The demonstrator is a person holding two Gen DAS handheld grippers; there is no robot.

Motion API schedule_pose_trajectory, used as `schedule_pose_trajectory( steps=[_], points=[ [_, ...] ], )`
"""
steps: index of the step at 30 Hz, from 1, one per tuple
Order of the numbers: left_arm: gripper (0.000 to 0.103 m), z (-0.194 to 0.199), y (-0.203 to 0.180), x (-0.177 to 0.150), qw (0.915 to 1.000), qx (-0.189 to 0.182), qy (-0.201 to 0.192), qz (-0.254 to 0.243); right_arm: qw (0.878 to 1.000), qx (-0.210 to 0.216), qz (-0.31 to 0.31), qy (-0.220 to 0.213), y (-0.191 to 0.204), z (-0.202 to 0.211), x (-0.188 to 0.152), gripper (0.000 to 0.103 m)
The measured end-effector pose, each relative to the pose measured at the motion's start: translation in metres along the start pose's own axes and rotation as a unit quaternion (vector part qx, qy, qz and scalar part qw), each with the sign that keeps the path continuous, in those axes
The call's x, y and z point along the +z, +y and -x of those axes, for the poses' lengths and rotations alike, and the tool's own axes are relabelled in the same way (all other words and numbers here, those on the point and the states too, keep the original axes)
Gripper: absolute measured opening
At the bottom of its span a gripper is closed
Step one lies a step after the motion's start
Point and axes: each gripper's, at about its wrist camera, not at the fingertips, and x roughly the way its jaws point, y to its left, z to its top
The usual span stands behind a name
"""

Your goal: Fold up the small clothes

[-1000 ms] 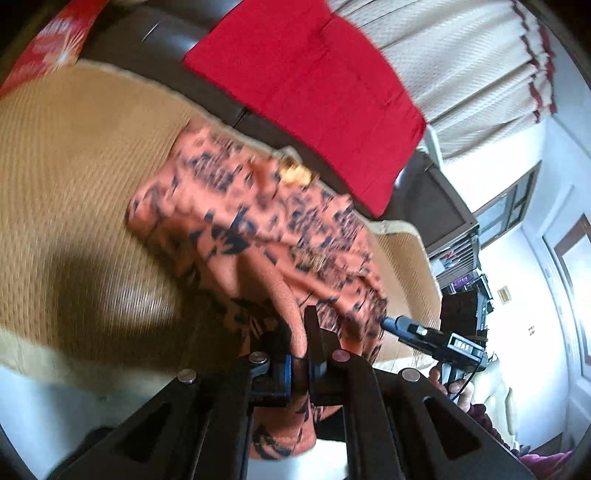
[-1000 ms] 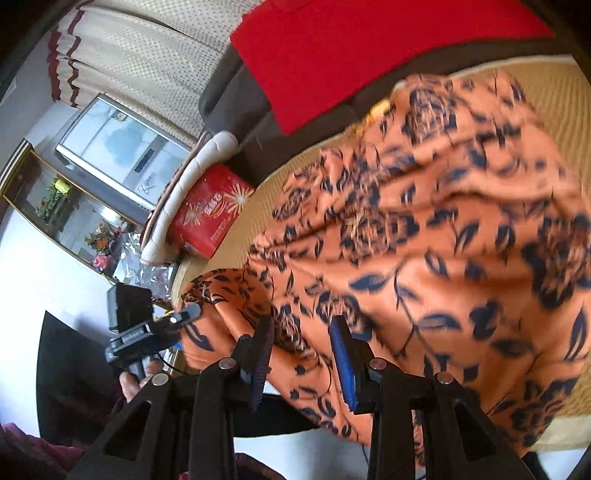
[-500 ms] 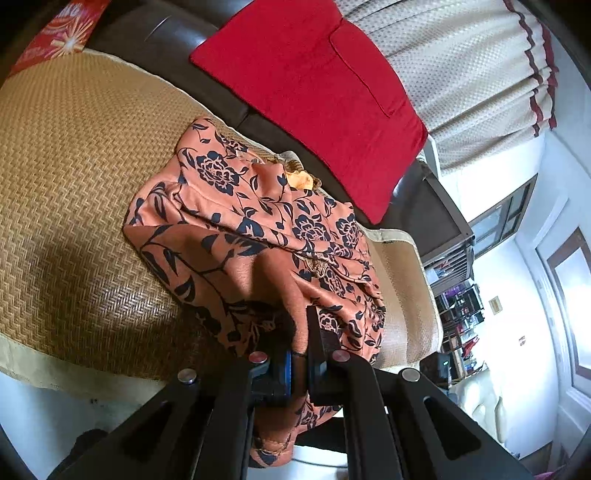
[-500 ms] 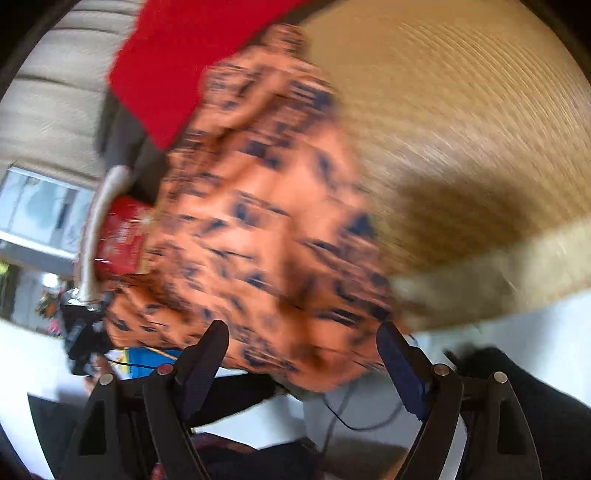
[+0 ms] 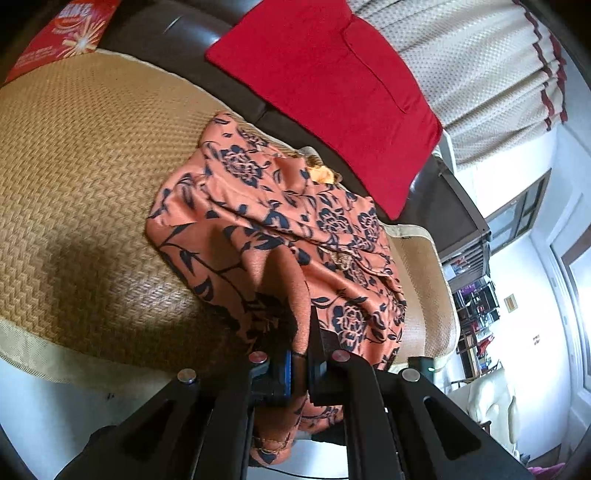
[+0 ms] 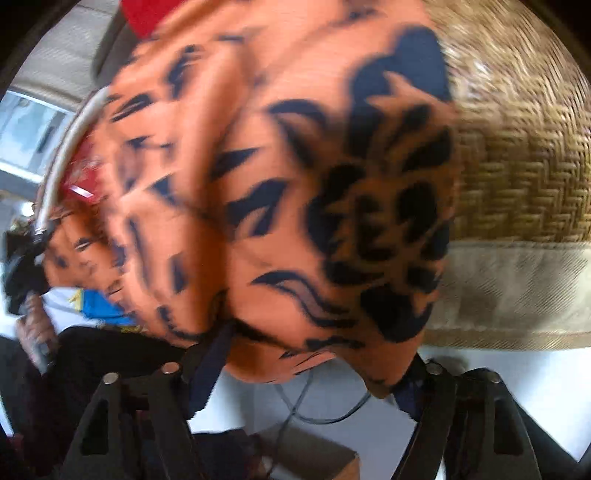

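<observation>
My left claw (image 5: 302,360) is closed on a fold of the orange floral garment (image 5: 280,221), and the cloth is pinched tight between its 2 fingers. From the pinch, one part of the garment hangs down past the claw, below the front edge of the seat. The rest of the garment lies crumpled on the woven straw mat (image 5: 81,177) that covers the sofa seat. It lies toward the right part of the mat in the left wrist view, and its far edge reaches near the dark brown backrest (image 5: 177,40). A red cushion (image 5: 332,85) leans on this backrest, behind the garment and not touching it as far as I can see. A red printed box (image 5: 70,33) is at the far left corner, and a beige curtain (image 5: 480,66) hangs at the upper right.

My right claw (image 6: 314,369) has its 2 fingers wide apart and they are closing now. A hanging bulge of the same garment (image 6: 295,184) sits between them, low at the front edge of the mat (image 6: 524,166). The right wrist picture is blurred, so I cannot tell if the pads already touch the cloth. At the left edge of this view I see my other hand (image 6: 35,332) on the handle of the left claw.
</observation>
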Motion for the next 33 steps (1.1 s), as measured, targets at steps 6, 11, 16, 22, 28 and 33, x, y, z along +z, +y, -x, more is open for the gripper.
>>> schedule_pose_trajectory(
  steps=[6, 11, 16, 22, 28, 33],
  points=[
    [0.006, -0.001, 0.001, -0.001, 1.0000, 0.002, 0.004, 0.000, 0.993, 0.106, 0.048, -0.006, 0.039, 0.023, -0.008, 0.078],
    [0.006, -0.003, 0.004, -0.003, 0.9999, 0.008, 0.011, 0.006, 0.989, 0.145, 0.027, -0.028, 0.044, 0.022, 0.004, 0.078],
    [0.006, -0.009, 0.013, -0.005, 0.9990, 0.026, 0.024, 0.026, 0.997, 0.074, 0.006, -0.014, 0.041, 0.013, 0.018, 0.032],
    [0.006, -0.003, 0.003, 0.002, 0.9998, 0.001, 0.005, 0.017, 0.986, 0.147, 0.011, -0.072, 0.079, 0.041, 0.031, 0.029],
    [0.006, 0.002, -0.014, 0.073, 0.9986, -0.027, -0.029, 0.034, 0.951, 0.245, 0.002, -0.190, 0.108, 0.098, 0.111, 0.029],
    [0.007, -0.006, -0.007, 0.175, 0.9926, 0.021, -0.100, 0.065, 0.904, 0.214, -0.093, -0.359, 0.074, 0.144, 0.208, 0.031]
  ],
)
